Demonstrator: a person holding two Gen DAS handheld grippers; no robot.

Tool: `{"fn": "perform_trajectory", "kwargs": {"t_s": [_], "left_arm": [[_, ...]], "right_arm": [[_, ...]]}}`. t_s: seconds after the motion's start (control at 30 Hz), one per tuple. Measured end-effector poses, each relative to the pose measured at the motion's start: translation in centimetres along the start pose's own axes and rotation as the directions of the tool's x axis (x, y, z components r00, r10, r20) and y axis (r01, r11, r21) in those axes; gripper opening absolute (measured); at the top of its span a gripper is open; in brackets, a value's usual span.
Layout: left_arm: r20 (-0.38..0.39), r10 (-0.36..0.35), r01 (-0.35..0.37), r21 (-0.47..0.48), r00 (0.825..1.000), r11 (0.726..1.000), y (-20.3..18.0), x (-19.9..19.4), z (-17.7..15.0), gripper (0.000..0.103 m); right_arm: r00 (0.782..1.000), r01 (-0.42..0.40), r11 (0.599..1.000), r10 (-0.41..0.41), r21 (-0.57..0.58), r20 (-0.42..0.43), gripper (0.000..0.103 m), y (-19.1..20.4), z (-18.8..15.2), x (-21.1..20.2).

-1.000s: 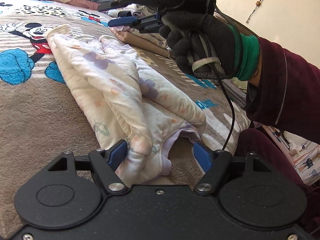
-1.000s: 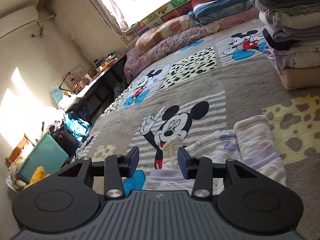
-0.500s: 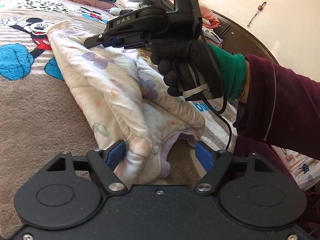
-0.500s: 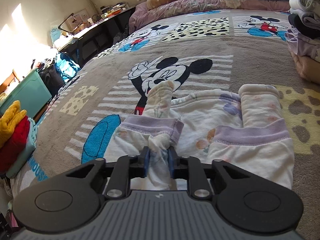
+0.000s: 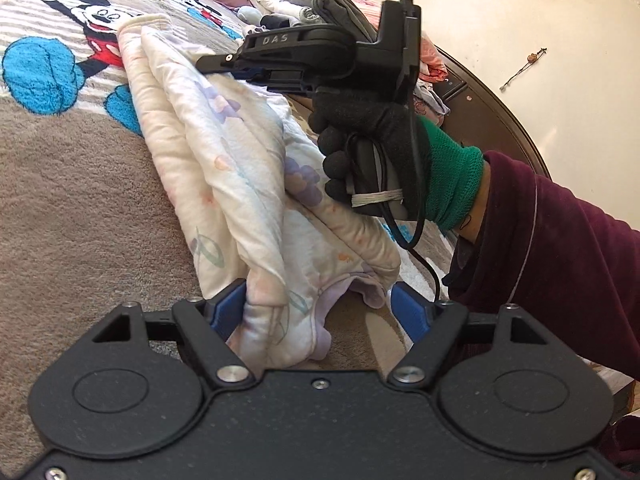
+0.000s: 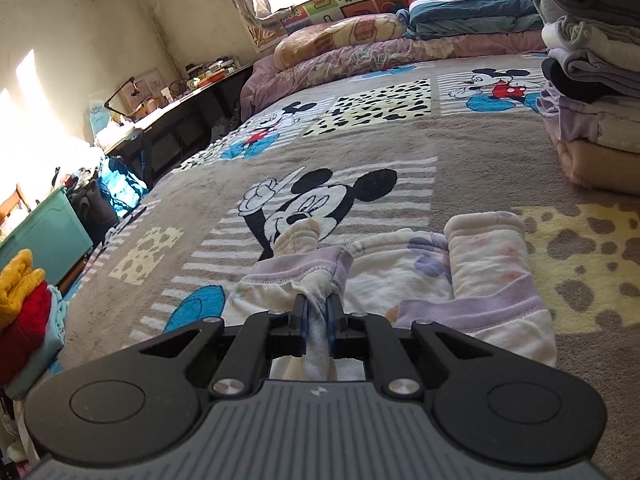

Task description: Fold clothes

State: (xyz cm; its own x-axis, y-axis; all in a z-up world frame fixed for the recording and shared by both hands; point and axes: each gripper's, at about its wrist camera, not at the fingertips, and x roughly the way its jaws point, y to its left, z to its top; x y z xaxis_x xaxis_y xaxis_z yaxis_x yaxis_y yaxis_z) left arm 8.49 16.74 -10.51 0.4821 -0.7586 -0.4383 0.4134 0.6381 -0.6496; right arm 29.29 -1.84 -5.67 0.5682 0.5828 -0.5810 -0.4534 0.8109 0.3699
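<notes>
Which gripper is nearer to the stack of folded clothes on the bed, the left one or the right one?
Right. The right gripper, shut on the floral pajama pants, sits near the stack of folded clothes. The left gripper is open at the pants' opposite end, farther away.

Both wrist views low, close over garment (image 5: pixel 240 184) (shared), facing crosswise.

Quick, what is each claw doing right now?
Left claw: open, garment end between its fingers, not pinched.
Right claw: closed on the garment.
</notes>
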Motion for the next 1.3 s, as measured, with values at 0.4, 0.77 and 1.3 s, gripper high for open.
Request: {"fn": "perform_trajectory", "kwargs": {"t_s": [0.4, 0.77, 1.3], "left_arm": [[0.056, 0.091, -0.097, 0.101, 0.994, 0.99, -2.3, -2.0, -0.6, 0.086], [0.344, 0.073, -0.156, 0.222, 0.936, 0.962, -4.9, -0.9, 2.1, 0.086], [0.153, 0.257, -0.295, 0.337, 0.954, 0.894, -4.3, 3.5, -0.6, 0.089]], "right_arm": [[0.996, -0.028, 0.999, 0.025, 0.027, 0.083, 0.029, -0.4, 1.6, -5.0], [0.978, -0.026, 0.997, 0.042, -0.079, 0.205, 0.031, -3.6, -6.1, -15.1], [0.984, -0.012, 0.976, 0.051, -0.219, 0.172, 0.031, -3.1, -15.1, -15.3]]}}
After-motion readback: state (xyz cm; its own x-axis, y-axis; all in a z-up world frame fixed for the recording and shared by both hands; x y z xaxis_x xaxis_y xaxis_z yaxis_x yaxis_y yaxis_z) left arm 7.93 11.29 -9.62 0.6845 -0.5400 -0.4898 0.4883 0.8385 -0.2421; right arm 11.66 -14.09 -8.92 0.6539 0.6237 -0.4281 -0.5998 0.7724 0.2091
